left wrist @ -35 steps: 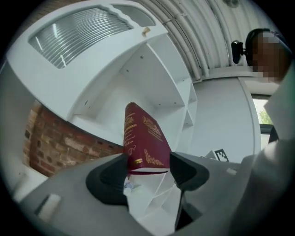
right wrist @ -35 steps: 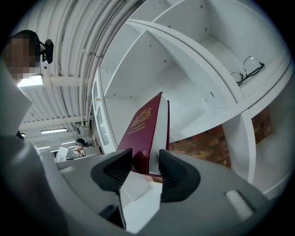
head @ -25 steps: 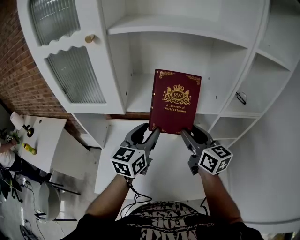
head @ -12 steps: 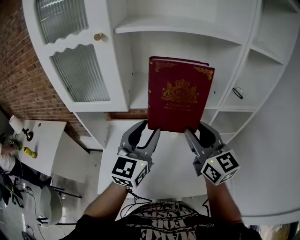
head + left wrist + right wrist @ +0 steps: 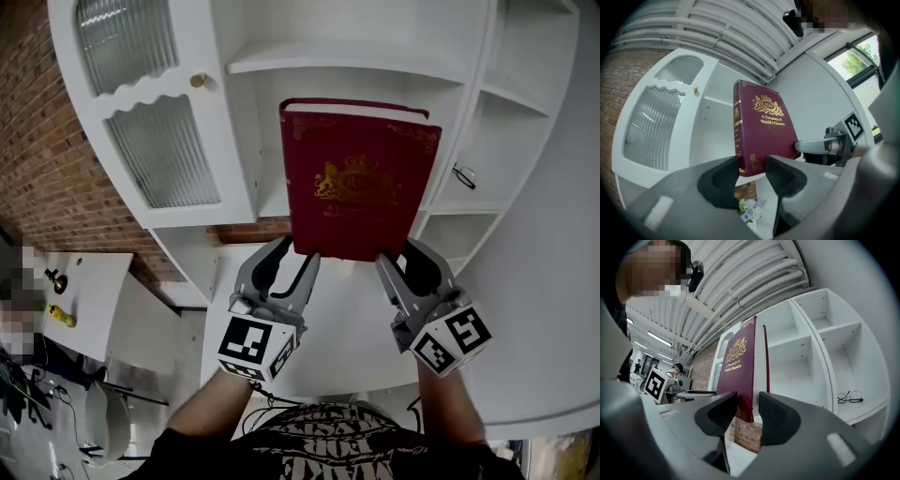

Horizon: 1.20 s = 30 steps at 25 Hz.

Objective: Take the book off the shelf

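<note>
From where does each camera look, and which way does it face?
Head view: on the person's head, facing steeply down at the book before the shelf; forearms, left gripper and right gripper show.
Left gripper view: on the left gripper, facing along its jaws, which clamp the book; the right gripper shows.
Right gripper view: on the right gripper, facing along its jaws, clamped on the book.
All share the book.

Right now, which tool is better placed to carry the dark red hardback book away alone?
Probably the left tool: it clamps the dark red hardback book at its spine corner, the bound edge. The right tool pinches the open-edge corner, where covers could splay.
</note>
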Motion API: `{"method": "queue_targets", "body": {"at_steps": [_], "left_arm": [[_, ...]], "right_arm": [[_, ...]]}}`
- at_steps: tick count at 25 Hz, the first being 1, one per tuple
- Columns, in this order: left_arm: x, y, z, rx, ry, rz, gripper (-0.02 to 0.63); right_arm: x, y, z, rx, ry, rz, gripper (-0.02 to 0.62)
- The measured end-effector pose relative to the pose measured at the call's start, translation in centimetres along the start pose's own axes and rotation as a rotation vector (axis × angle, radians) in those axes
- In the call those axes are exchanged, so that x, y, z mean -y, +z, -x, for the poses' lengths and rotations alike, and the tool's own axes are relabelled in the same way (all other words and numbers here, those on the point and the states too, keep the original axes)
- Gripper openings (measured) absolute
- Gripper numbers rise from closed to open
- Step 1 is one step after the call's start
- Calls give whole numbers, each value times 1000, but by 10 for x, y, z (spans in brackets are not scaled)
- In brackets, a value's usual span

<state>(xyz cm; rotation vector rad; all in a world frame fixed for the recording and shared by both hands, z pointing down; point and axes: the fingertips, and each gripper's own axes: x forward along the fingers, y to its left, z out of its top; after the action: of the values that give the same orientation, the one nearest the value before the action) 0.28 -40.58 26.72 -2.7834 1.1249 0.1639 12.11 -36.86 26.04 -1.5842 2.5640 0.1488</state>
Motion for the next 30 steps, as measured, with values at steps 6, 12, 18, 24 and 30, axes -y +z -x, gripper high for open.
{"method": "queue_targets", "body": {"at_steps": [6, 12, 18, 24, 30], "left_arm": [[4, -1, -2, -21, -3, -9, 175], [7, -8, -10, -41, 0, -14, 175], [5, -14, -23, -59, 12, -8, 176], [0, -24, -38, -90, 43, 5, 176], [-14, -33, -55, -116, 88, 7, 176]], "right_arm": [[2, -3, 4, -14, -10, 1, 163], [12, -10, 3, -34, -9, -10, 161], [26, -16, -3, -51, 2, -25, 161], [42, -25, -16, -73, 38, -39, 161], [58, -34, -38, -94, 79, -46, 161]]}}
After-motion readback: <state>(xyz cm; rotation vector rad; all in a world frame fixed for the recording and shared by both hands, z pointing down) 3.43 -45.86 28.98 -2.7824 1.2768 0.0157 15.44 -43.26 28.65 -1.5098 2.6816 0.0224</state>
